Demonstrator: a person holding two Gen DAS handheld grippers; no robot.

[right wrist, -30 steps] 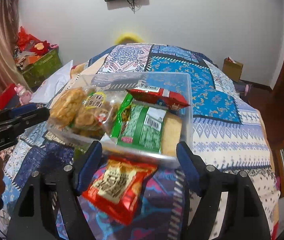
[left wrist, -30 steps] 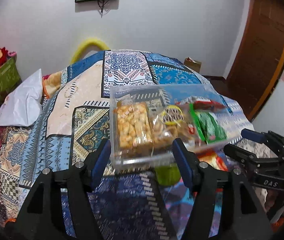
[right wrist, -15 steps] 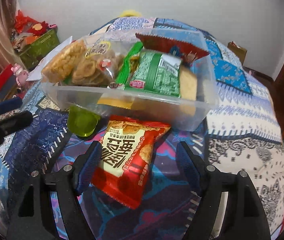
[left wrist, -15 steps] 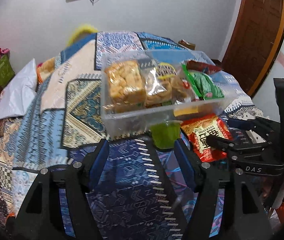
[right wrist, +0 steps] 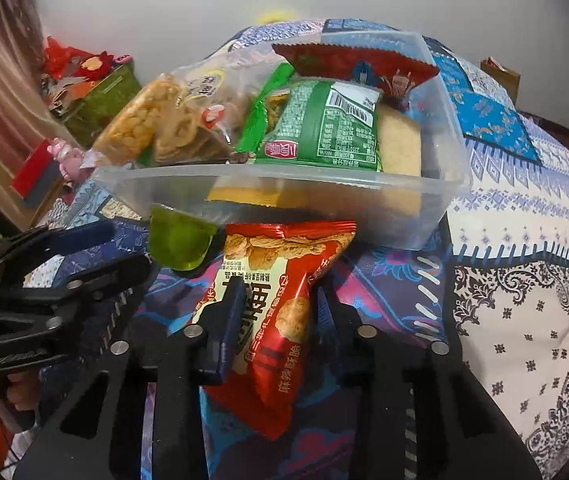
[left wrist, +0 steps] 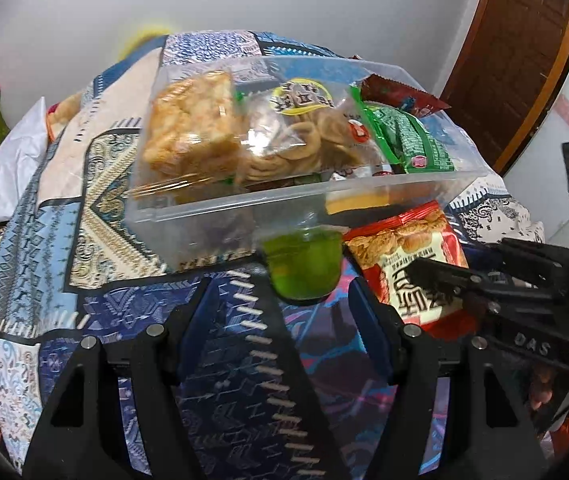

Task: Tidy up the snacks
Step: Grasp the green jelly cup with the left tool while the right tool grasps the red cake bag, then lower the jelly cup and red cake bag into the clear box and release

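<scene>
A clear plastic container [left wrist: 244, 200] [right wrist: 404, 220] stands on the bed, packed with several snack packs, among them a green pack [right wrist: 324, 128]. In front of it lie a green jelly cup [left wrist: 304, 264] [right wrist: 180, 240] and a red snack bag [left wrist: 404, 252] [right wrist: 276, 256]. My right gripper [right wrist: 278, 292] is closing its jaws on the red bag, and the pads pinch and crumple it. My left gripper [left wrist: 282, 296] is open just short of the jelly cup, with only bedspread between its fingers.
A patterned patchwork bedspread [right wrist: 524, 280] covers the bed. A white pillow [left wrist: 4, 176] lies at the left edge, with a green box [right wrist: 96, 96] of red items beyond it. A wooden door [left wrist: 516, 60] is at the right, and a cardboard box [right wrist: 500, 76] sits by the far wall.
Both grippers sank toward the bed, so the container looks nearer and higher in view. The right jaws went from wide open to pinching the red bag. The left jaws stayed open.
</scene>
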